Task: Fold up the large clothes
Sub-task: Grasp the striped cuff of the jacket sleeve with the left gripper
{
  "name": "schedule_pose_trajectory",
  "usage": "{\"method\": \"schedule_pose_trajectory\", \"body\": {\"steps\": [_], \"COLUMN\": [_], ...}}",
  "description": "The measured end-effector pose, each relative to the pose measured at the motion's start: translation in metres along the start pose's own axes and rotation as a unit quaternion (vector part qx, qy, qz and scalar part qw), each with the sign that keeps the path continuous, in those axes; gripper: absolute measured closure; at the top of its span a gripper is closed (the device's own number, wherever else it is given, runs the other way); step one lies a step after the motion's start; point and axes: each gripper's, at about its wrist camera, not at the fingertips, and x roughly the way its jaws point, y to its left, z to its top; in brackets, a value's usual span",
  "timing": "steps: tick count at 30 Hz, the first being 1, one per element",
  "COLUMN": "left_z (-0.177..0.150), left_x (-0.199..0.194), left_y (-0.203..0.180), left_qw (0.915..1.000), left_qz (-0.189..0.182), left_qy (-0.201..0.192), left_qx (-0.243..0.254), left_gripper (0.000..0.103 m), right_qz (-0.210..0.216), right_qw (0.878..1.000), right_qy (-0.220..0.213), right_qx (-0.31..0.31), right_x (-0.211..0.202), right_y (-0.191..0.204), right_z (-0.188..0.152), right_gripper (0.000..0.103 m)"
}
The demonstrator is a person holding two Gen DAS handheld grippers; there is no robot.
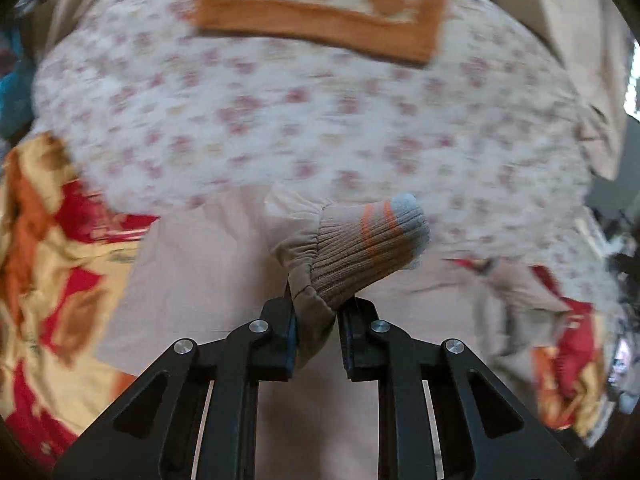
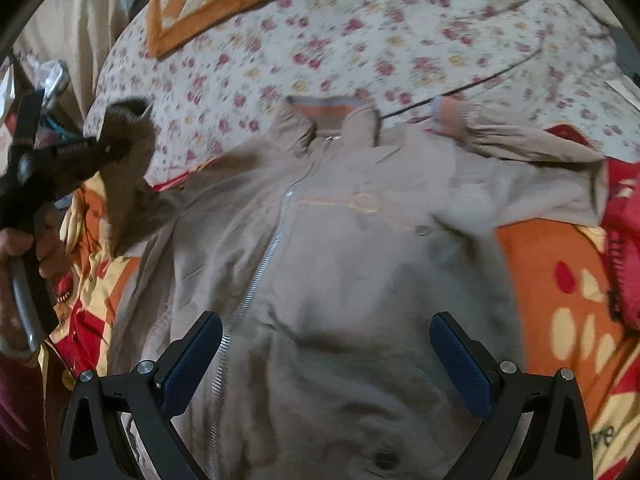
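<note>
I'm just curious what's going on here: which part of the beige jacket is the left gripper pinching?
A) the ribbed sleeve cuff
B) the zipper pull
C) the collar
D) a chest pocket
A: in the left wrist view the left gripper is shut on the gathered sleeve end, with the ribbed cuff sticking out past its fingers, while the jacket lies spread with its collar untouched.

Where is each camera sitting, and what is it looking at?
Left wrist: sits on the left hand-held gripper, looking forward at the ribbed sleeve cuff pinched between its fingers; only gripper parts show.
Right wrist: sits on the right hand-held gripper, open above the beige jacket; the person's left hand shows at the left.
Shared: the jacket, floral bedsheet, orange checkered cloth and the cuff.
</note>
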Motion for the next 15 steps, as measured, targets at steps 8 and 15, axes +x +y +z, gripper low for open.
{"method": "schedule_pose_trajectory", "body": {"steps": [8, 15], "left_z": [-0.023, -0.073], "left_x": [0.055, 0.134], "left_y": [-0.125, -0.160], "left_qw": [0.9958, 0.9864], "left_qz": [-0.070, -0.086], "left_qy": [0.044, 0.132], "left_qx": [0.039, 0.048], "left_gripper": [0.087, 0.083], "right_qz": [-0.030, -0.049], "right_qw": [0.999, 0.996], "right_qy": [-0.013, -0.001], "right_qx": [0.025, 0.079], "right_x": [-0.030, -0.033], "right_y": [-0.051, -0.099], "right_z": [-0.014, -0.026], "right_gripper": [0.000, 0.000]}}
